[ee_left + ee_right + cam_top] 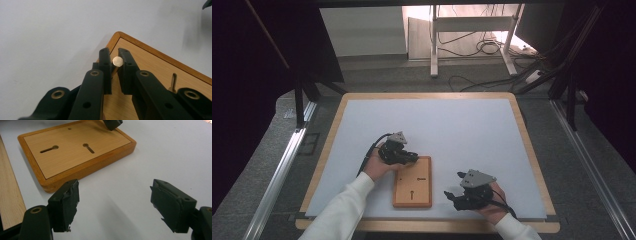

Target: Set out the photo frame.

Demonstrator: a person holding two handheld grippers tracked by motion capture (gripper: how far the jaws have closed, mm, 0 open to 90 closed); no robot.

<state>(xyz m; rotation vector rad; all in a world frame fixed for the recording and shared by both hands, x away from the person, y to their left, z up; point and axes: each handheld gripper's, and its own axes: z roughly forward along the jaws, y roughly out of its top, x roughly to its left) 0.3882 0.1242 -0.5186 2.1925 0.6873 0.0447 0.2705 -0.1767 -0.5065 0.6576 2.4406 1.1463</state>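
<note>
While the left tongs [114, 61] clamp a small metal peg [117, 61], the right tongs [115, 205] gape.
Peg sits at the wooden board's [412, 182] eleven o'clock corner; right tongs wait at its three o'clock on the worktop [452, 125].

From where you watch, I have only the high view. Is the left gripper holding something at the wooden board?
Observer: Yes. The left gripper is shut on a small round metal pin, seen end-on at the corner of the wooden board.
Operator: And the right gripper, is it holding anything?
Observer: No. The right gripper has its jaws wide apart, with bare white table cover between them.
Operator: What are the dark marks on the board?
Observer: Two keyhole-shaped slots cut into its top.
</note>
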